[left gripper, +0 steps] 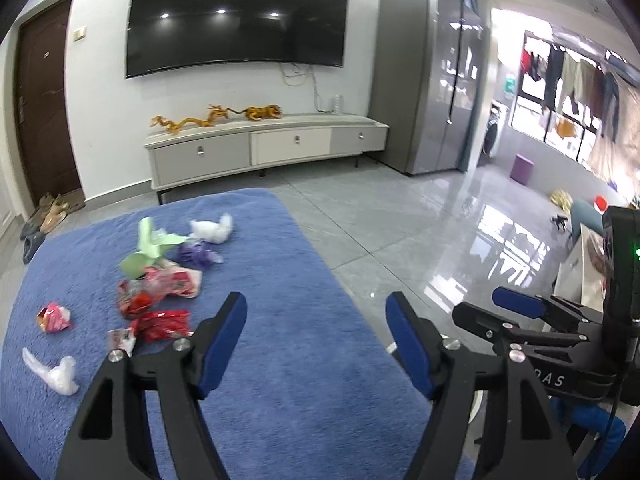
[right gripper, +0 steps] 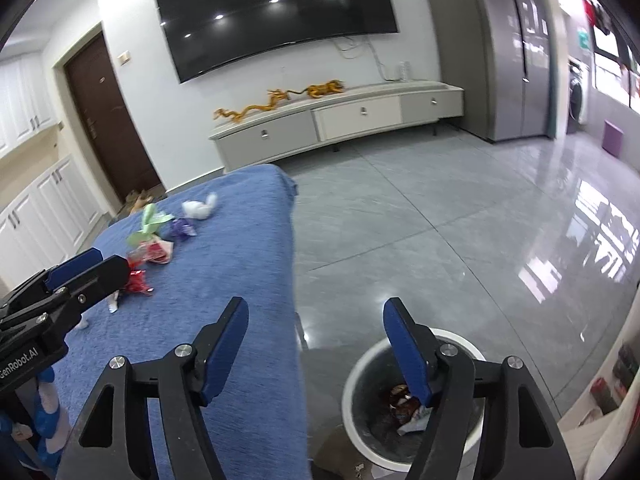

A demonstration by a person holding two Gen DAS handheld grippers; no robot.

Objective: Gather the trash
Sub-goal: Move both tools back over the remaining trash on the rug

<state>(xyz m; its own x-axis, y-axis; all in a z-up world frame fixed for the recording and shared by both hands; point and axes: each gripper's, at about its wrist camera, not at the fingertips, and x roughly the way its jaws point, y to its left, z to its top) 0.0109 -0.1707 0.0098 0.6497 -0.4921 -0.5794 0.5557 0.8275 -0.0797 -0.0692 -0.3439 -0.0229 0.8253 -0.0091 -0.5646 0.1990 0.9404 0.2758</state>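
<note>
While both grippers are hovering empty, trash is lying on the blue worktop.
Left gripper and right gripper are holding their jaws apart; wrappers are sitting upper left, and the bin, lower right, is seemingly holding scraps.

Trash bits lie on the bench, far-left part. Bin on floor, right of bench, w/ trash in it.

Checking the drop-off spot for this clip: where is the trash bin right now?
The trash bin shows only in the right wrist view, low and right of centre, on the tiled floor beside the edge of the blue blanket, partly behind the right tongs.
</note>
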